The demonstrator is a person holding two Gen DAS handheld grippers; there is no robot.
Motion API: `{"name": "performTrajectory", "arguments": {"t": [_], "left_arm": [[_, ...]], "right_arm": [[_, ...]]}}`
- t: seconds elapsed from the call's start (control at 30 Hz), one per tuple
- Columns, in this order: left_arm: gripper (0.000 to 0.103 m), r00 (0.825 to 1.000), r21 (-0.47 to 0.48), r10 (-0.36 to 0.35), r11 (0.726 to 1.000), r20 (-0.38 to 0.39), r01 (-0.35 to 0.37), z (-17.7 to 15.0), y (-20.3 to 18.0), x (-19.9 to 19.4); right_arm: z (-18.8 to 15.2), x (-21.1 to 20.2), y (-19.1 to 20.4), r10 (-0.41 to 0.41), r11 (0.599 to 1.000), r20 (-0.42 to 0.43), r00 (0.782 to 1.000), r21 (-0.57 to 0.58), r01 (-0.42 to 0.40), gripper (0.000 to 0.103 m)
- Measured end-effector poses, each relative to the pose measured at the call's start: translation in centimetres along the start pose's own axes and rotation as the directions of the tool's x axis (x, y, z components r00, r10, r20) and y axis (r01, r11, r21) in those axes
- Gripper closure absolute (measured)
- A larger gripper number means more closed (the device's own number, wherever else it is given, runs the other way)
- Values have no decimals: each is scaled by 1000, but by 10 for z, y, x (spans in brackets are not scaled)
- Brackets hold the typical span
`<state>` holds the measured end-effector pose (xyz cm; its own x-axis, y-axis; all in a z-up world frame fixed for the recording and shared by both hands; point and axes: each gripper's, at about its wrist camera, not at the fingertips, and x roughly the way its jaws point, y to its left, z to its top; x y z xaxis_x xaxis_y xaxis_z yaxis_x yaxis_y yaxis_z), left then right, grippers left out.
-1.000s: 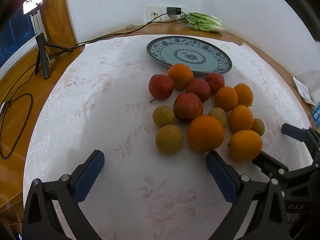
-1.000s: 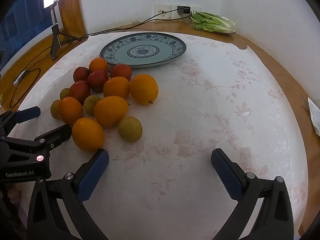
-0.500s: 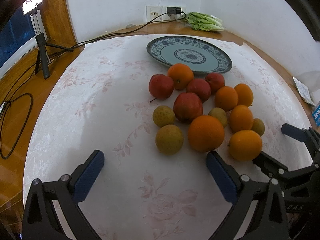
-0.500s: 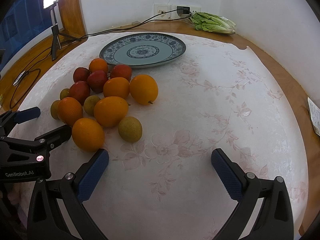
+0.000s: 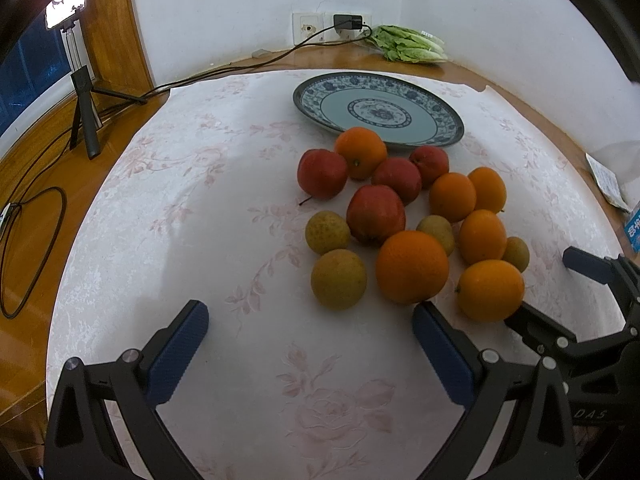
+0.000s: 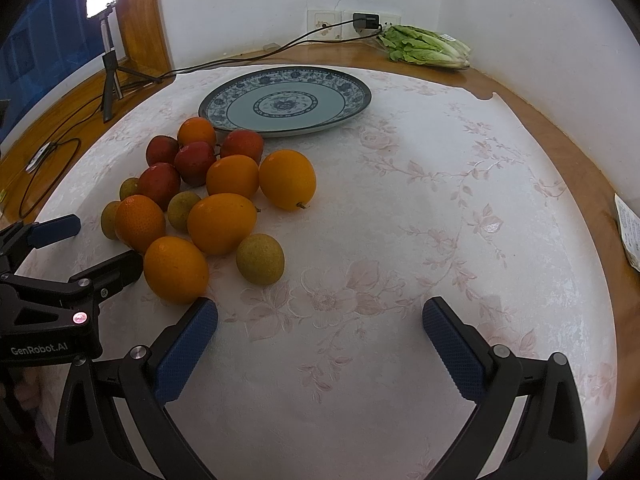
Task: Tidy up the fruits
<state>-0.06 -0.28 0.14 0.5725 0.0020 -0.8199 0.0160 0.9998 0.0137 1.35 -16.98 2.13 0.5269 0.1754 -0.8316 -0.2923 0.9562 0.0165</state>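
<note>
A pile of fruit lies on the white flowered tablecloth (image 5: pixel 200 208): several oranges (image 5: pixel 412 266), red apples (image 5: pixel 375 214) and small yellow-green fruits (image 5: pixel 338 279). A blue-patterned plate (image 5: pixel 378 108) stands empty just behind the pile; it also shows in the right wrist view (image 6: pixel 284 100). My left gripper (image 5: pixel 310 344) is open and empty, just in front of the pile. My right gripper (image 6: pixel 320 336) is open and empty, to the right of the pile, its left pad (image 6: pixel 188 344) close to the nearest orange (image 6: pixel 176 270).
A head of lettuce (image 5: pixel 408 44) lies at the back by the wall sockets (image 5: pixel 332 24). A cable (image 5: pixel 224 72) runs left to a small tripod (image 5: pixel 86 112) with a lit phone. Papers (image 5: pixel 608 180) lie at the table's right edge.
</note>
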Motion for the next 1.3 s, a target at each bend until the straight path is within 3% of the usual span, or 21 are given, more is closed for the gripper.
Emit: {"name": "performTrajectory", "arguments": {"t": [1.3], "left_arm": [[0,1000,1,0,1000,0,0,0,0,0]], "right_arm": [[0,1,1,-1,1000,-7,1000,-3,0,0]]}}
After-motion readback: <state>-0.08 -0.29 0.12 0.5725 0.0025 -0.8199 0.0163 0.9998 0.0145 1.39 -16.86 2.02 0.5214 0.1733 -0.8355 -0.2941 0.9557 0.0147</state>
